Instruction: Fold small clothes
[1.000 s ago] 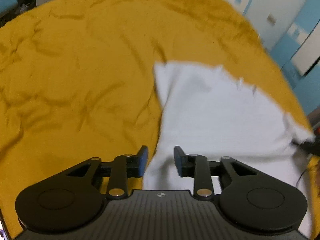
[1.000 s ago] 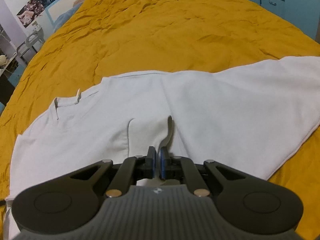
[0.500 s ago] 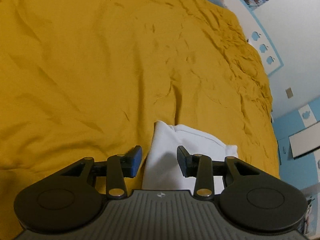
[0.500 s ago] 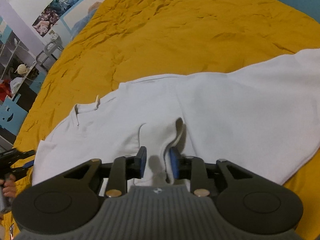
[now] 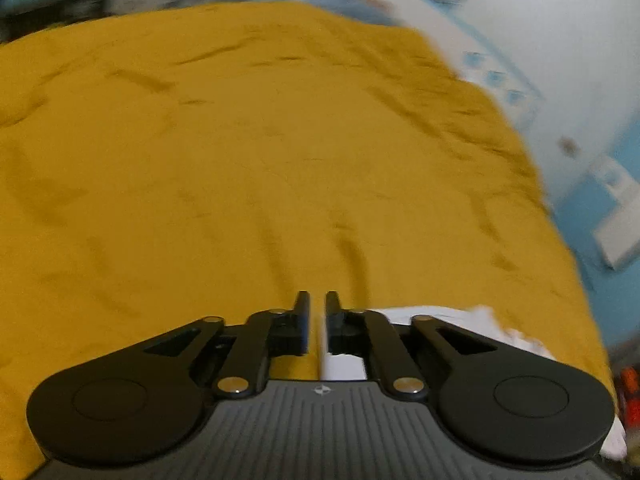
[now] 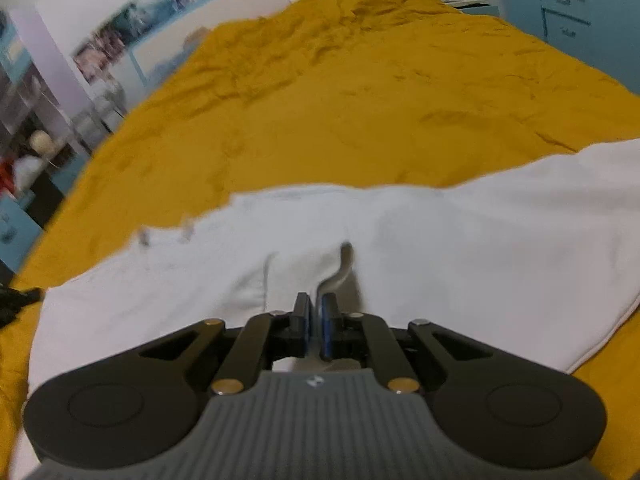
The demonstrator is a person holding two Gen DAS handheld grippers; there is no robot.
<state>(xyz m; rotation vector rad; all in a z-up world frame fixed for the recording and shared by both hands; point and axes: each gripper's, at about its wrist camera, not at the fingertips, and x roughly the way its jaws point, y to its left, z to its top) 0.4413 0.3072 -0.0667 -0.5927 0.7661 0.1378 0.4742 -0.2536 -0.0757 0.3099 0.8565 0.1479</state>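
Note:
A white garment (image 6: pixel 460 248) lies spread across the yellow bedspread (image 6: pixel 360 100). My right gripper (image 6: pixel 315 300) is at its near middle. Its jaws are closing tight, and the pads pinch a raised fold of the white cloth (image 6: pixel 340 268). In the left wrist view only an edge of the white garment (image 5: pixel 448 314) shows, low and to the right. My left gripper (image 5: pixel 316 298) is closing on that edge, and a strip of white cloth stands between its narrow jaws. Ahead of it stretches the blurred yellow bedspread (image 5: pixel 240 160).
Blue cabinets (image 6: pixel 568 20) stand past the bed's far right corner. Cluttered shelves (image 6: pixel 40 140) line the left side, and posters hang on the far wall. A dark object (image 6: pixel 14 304) pokes in at the garment's left end. A pale wall (image 5: pixel 560 60) runs along the bed.
My left gripper slid from over the cloth to its edge and went from open to nearly shut on it. My right gripper opened briefly, then shut again on the fold.

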